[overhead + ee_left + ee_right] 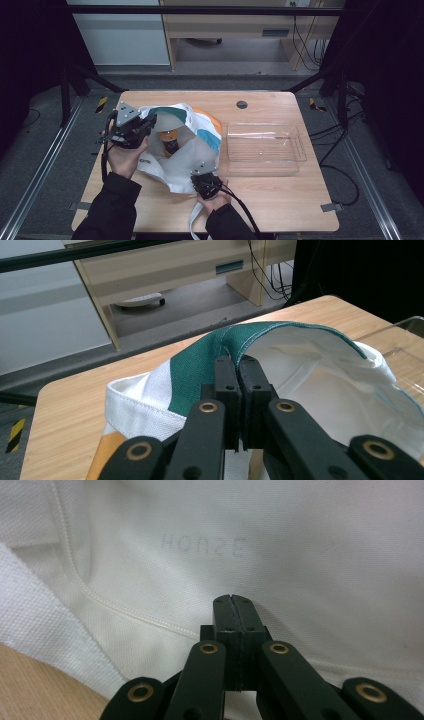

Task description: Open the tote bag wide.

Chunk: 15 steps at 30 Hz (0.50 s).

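Observation:
A white cloth bag (192, 150) with green, teal and orange patches lies on the wooden table (280, 200), its mouth held open. Inside stands a bottle (170, 140) with an orange label and a dark cap. My left gripper (150, 122) is at the bag's left side, shut on its green rim (200, 365); in the left gripper view the jaws (239, 362) pinch the hem from both sides. My right gripper (202, 177) is at the bag's near edge, jaws together on the white cloth (200, 545), tips (233, 600) pressed into the fabric.
A clear plastic tray (300, 150) sits right of the bag, nothing in it. A white strap (192, 220) of the bag hangs toward the table's front edge. A round grommet (242, 104) is set in the far tabletop. Dark frame posts stand around the table.

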Motion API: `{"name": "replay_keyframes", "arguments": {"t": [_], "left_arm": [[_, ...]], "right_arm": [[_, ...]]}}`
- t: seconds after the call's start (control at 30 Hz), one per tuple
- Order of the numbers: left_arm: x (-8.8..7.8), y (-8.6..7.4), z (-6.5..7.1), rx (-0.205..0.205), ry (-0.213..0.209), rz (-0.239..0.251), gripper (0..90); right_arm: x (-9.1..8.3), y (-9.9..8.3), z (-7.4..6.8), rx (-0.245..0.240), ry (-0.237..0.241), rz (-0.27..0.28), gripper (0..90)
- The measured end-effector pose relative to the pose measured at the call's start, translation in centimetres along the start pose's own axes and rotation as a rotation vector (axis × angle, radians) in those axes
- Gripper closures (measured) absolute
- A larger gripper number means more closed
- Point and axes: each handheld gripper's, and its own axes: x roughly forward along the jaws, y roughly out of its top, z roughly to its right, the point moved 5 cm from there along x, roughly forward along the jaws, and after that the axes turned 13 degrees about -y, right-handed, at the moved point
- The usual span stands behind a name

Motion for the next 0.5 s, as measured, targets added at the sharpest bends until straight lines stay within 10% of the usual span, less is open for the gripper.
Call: {"name": "replay_keyframes", "arguments": {"t": [0.5], "left_arm": [[1.1,0.8,-1.5,-0.024,0.037,0.025,88.4]], "right_arm": [[0.0,0.0,0.1,-0.019,-0.003,0.008,90.0]]}}
